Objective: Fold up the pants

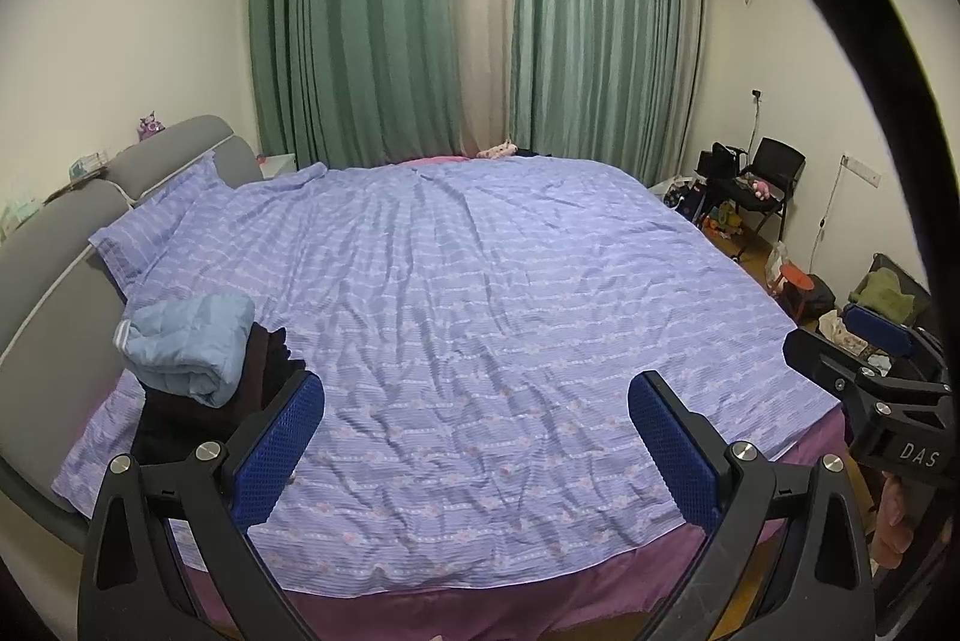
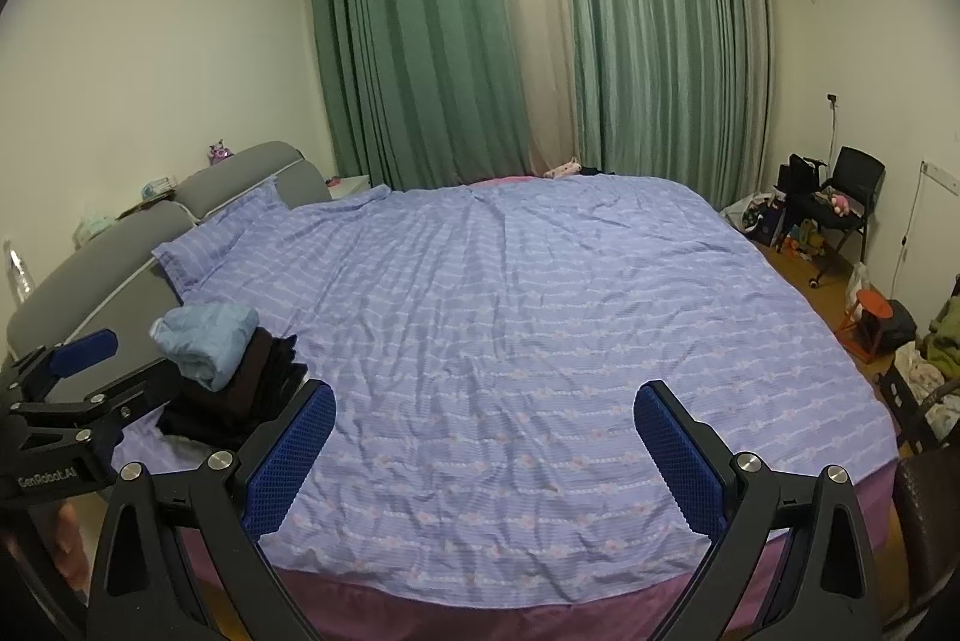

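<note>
A stack of folded clothes sits on the bed near the headboard at the left: a light blue folded garment lies on top of dark folded pants. My left gripper is open and empty, held above the near edge of the purple striped bedspread, with the stack just beyond its left finger. My right gripper is open and empty, also over the near edge of the bedspread. Each gripper shows at the side of the other's view, the right one and the left one.
A grey padded headboard and a pillow are at the left. Green curtains hang behind the bed. A black chair, a red stool and clutter stand on the floor at the right.
</note>
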`<state>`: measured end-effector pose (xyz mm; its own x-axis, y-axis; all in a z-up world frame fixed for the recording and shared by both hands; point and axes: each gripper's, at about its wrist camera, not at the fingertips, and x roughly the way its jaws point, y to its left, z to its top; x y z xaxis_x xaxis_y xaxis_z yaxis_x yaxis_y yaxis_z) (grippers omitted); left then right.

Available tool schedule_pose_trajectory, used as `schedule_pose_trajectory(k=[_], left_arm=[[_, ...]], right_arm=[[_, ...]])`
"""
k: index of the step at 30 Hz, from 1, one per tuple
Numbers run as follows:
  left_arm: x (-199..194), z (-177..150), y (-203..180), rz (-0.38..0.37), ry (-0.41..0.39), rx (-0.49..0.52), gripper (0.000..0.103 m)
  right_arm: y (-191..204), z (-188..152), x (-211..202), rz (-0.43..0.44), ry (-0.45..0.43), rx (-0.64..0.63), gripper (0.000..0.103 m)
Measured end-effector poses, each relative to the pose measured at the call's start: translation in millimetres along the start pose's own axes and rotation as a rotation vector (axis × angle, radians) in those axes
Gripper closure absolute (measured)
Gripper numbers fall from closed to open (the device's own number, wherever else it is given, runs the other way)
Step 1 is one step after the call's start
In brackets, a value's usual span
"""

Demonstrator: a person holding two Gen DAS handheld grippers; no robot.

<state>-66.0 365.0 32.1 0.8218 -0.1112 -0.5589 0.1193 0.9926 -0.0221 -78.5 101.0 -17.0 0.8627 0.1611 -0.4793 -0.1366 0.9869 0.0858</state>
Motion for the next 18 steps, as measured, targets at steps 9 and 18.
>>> schedule_pose_trajectory(k=[9, 18], left_arm=[[2.7, -3.3, -2.8, -0.010, 0.006, -0.007, 0.000], [7.1, -3.7, -0.7, -0.010, 0.014, -0.023, 0.000]], right_arm=[[-1.1, -1.1, 0.4, -0.009, 0.003, -0.007, 0.003], [-0.8, -2.3, 3.8, -0.004, 0.005, -0.010, 0.003]])
